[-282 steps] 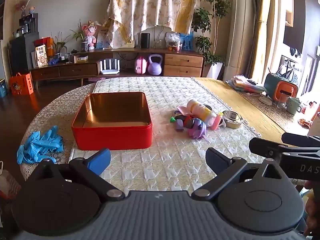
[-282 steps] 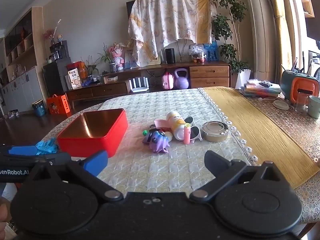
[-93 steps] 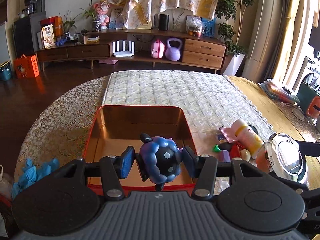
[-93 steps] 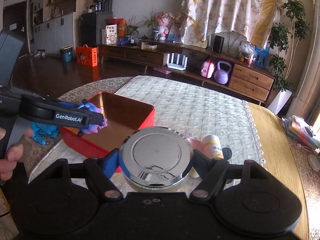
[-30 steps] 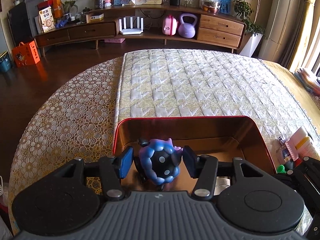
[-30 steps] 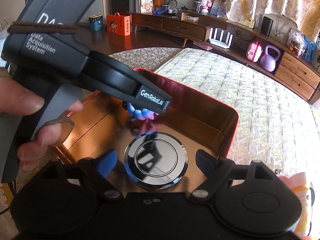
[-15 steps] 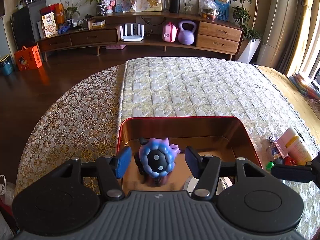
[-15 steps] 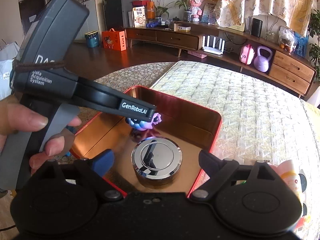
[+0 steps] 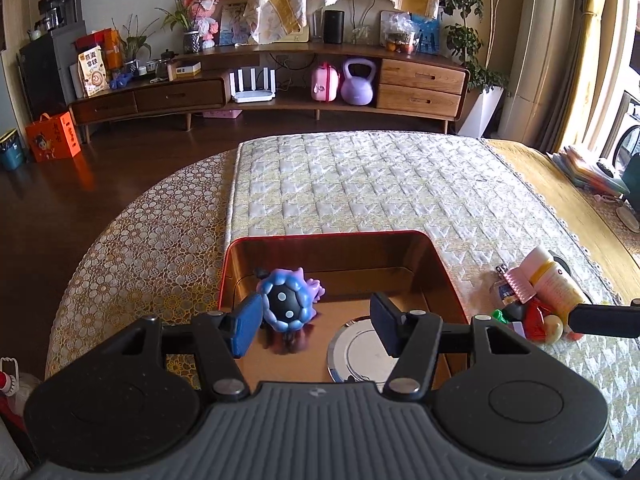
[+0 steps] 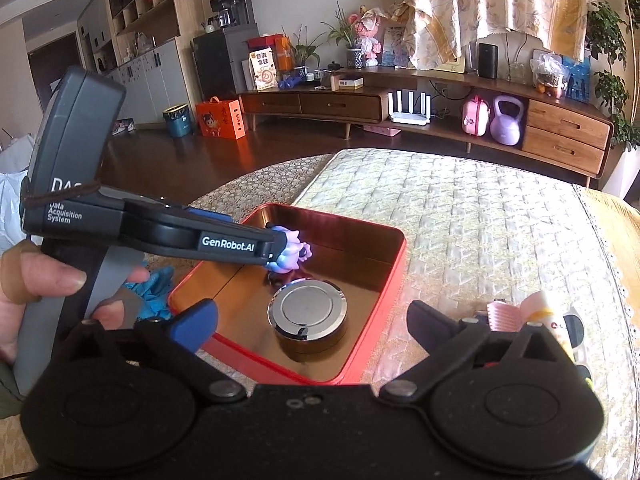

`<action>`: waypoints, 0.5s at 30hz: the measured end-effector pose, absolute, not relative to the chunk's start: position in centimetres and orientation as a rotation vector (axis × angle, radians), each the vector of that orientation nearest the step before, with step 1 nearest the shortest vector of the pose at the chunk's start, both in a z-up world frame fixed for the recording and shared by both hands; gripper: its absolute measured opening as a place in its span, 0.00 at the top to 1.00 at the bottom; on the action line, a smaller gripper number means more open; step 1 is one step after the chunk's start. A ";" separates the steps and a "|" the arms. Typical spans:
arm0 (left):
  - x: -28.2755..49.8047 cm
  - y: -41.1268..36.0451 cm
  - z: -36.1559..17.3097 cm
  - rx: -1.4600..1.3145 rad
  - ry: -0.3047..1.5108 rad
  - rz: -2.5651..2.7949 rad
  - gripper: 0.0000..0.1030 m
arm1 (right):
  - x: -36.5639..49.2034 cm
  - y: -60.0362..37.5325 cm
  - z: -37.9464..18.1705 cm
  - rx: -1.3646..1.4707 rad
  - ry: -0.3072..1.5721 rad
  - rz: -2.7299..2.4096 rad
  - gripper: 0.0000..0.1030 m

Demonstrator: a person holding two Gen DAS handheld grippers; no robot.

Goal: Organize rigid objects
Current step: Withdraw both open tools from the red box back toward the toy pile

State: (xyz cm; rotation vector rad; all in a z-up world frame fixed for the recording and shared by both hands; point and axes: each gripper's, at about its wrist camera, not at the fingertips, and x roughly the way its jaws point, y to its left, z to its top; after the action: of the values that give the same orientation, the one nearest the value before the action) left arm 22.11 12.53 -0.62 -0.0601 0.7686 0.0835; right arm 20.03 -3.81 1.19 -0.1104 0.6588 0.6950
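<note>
- The left gripper [image 9: 314, 322] hovers over the red tin [image 9: 438, 258], jaws parted and holding nothing; the blue-purple toy [image 9: 286, 306] stands in the tin just beyond its left pad, which may graze it.
- The right gripper [image 10: 312, 320] has jaws opening wide and empty; the round silver tin [image 10: 307, 322] sits inside the red tin ahead of and between its fingers, clear of both.
- To that gripper's right, the remaining pile of items [image 9: 536, 300] lies on the quilted mat [image 9: 360, 184].

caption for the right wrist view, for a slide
Right gripper opening above the round metal tin set in the red box, while the left gripper hovers by the purple toy.
</note>
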 end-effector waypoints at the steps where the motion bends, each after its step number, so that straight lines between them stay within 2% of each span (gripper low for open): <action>1: 21.9 12.3 -0.5 -0.057 0.766 0.083 0.43 | 19.8 -4.2 1.3 -0.104 0.655 0.691 0.02; 4: 20.8 11.4 -0.1 -0.050 0.751 0.081 0.38 | 19.2 -5.2 1.4 -0.095 0.640 0.674 0.02; 15: 17.8 8.3 0.5 -0.065 0.727 0.036 0.36 | 16.3 -9.9 1.0 -0.047 0.591 0.635 0.00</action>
State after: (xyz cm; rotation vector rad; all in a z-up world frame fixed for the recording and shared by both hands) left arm 17.81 8.35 0.49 -0.0654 0.7274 0.0356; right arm 16.33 -9.91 0.99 -0.0465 0.5915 0.6351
